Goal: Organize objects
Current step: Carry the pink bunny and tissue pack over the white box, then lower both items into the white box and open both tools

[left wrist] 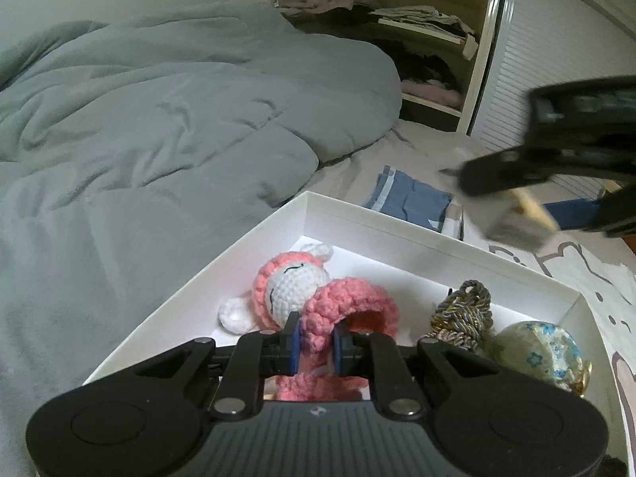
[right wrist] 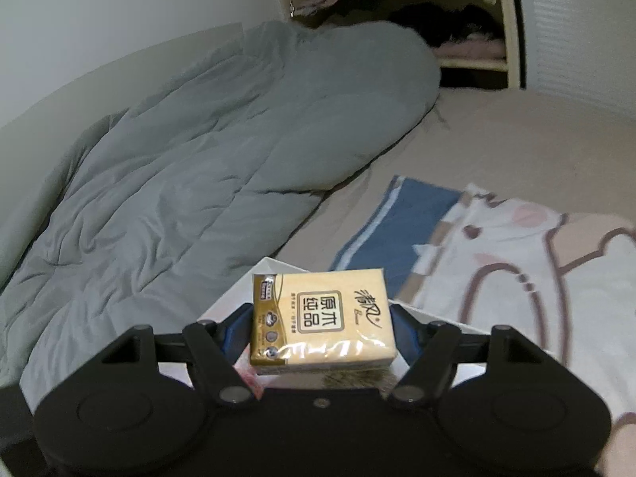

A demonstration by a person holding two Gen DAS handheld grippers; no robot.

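Note:
A white box [left wrist: 417,234] lies on the bed. My left gripper [left wrist: 316,344] is shut on the pink strap of a pink and white crochet doll [left wrist: 296,294], which rests inside the box. Beside the doll lie a gold braided cord [left wrist: 463,316] and a round floral trinket [left wrist: 540,351]. My right gripper [right wrist: 322,328] is shut on a yellow tissue pack [right wrist: 320,318], held above the near corner of the white box [right wrist: 274,268]. In the left wrist view the right gripper [left wrist: 516,214] shows blurred at the right with the tissue pack [left wrist: 520,224].
A rumpled grey duvet [left wrist: 159,119] fills the left of the bed. A blue cloth [left wrist: 413,198] and a cartoon-print sheet [right wrist: 516,270] lie right of the box. An open wardrobe with clothes [left wrist: 397,20] stands behind the bed.

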